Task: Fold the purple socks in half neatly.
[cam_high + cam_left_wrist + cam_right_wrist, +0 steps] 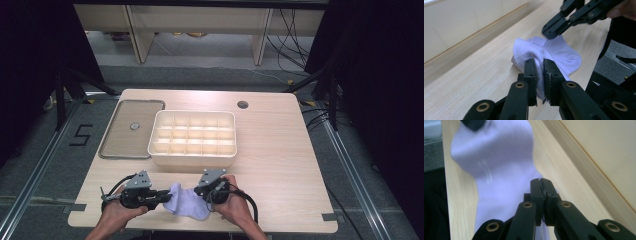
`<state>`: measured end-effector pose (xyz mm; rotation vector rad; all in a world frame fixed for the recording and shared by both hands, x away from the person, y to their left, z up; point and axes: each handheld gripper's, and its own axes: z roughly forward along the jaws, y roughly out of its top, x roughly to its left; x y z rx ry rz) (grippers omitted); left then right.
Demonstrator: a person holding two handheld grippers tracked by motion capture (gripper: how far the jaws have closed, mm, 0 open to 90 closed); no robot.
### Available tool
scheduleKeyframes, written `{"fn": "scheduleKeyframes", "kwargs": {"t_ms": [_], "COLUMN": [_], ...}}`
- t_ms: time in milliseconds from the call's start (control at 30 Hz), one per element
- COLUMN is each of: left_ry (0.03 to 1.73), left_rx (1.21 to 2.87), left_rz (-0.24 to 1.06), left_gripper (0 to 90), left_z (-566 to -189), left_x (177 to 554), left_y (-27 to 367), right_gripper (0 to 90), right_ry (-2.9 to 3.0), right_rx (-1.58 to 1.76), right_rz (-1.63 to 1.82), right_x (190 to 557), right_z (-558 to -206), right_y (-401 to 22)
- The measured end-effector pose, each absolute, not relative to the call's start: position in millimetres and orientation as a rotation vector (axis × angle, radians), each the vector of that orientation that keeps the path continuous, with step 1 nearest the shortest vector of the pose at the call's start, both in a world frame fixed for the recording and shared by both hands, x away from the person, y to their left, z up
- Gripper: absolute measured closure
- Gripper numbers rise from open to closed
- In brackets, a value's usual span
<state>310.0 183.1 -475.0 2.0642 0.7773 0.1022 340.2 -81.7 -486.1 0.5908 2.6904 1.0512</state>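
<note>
A pale lilac sock (pixel 187 202) lies crumpled near the table's front edge, between my two grippers. My left gripper (pixel 167 196) comes at it from the left and is shut on a bunched fold; in the left gripper view the fabric (pixel 561 53) is squeezed between the black pads of that gripper (pixel 539 66). My right gripper (pixel 203 196) is at the sock's right side, with the jaws pressed together. In the right gripper view, where the sock (pixel 496 152) spreads blurred below and beyond this gripper (pixel 541 182), I see no cloth between the pads. The left gripper view shows its tips (pixel 549 31) at the sock's far edge.
A cream box (pixel 192 114) split into several compartments stands mid-table, just behind the grippers. Its side wall (pixel 461 22) runs close by the sock. A flat brownish lid (pixel 131 129) lies to the left of the box. A cable hole (pixel 242 104) sits at the table's back.
</note>
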Motion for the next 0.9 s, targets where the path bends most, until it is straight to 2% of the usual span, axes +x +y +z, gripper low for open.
{"fn": "scheduleKeyframes", "kwargs": {"t_ms": [200,900], "left_ry": [0.769,0.770], "left_rx": [2.085,2.172], "left_rz": [0.112,0.086], "left_gripper": [80.5,79.0], "left_z": [-473,-488], "left_x": [309,317], "left_y": [176,128], "right_gripper": [88.9,88.7], "right_ry": [2.706,2.735], "right_rx": [0.629,0.631], "right_rz": [1.028,1.013], "right_x": [326,326], "right_z": [-494,-501], "right_y": [-107,-108]}}
